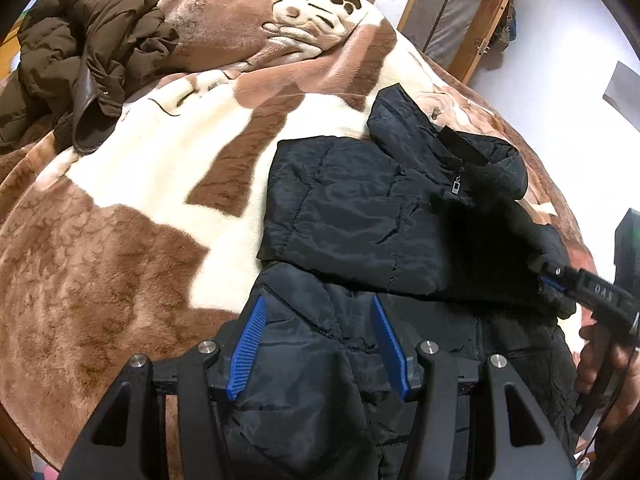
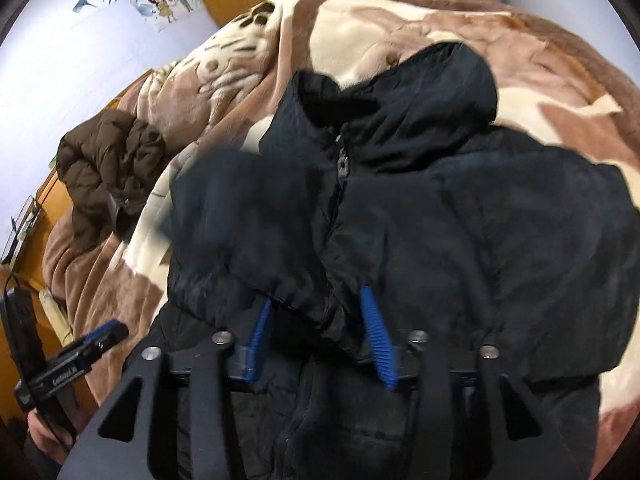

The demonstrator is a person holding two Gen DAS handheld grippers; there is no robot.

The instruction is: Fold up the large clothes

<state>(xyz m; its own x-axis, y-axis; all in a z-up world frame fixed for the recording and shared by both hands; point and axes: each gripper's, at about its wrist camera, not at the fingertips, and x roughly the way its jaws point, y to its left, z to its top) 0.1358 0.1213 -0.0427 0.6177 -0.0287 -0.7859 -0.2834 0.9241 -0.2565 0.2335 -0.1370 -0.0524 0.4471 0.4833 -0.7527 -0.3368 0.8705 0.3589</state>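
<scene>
A black hooded puffer jacket (image 1: 360,208) lies front up on the bed, zipper closed, with one sleeve folded across its chest. My left gripper (image 1: 318,304) hovers open over the jacket's lower part, with nothing between its blue pads. In the right wrist view, my right gripper (image 2: 318,312) stands open at the jacket (image 2: 440,200), low on its front. The gathered sleeve cuff (image 2: 304,300) lies between the spread pads and hides the left pad's tip. In the left wrist view the right gripper (image 1: 548,276) shows at the jacket's right edge, held by a hand (image 1: 600,360).
A fluffy brown-and-cream blanket (image 1: 140,184) covers the bed. A crumpled brown puffer coat (image 1: 80,52) lies at its far left. A wood-framed door (image 1: 452,12) stands behind the bed. The left gripper (image 2: 108,332) shows at the lower left of the right wrist view.
</scene>
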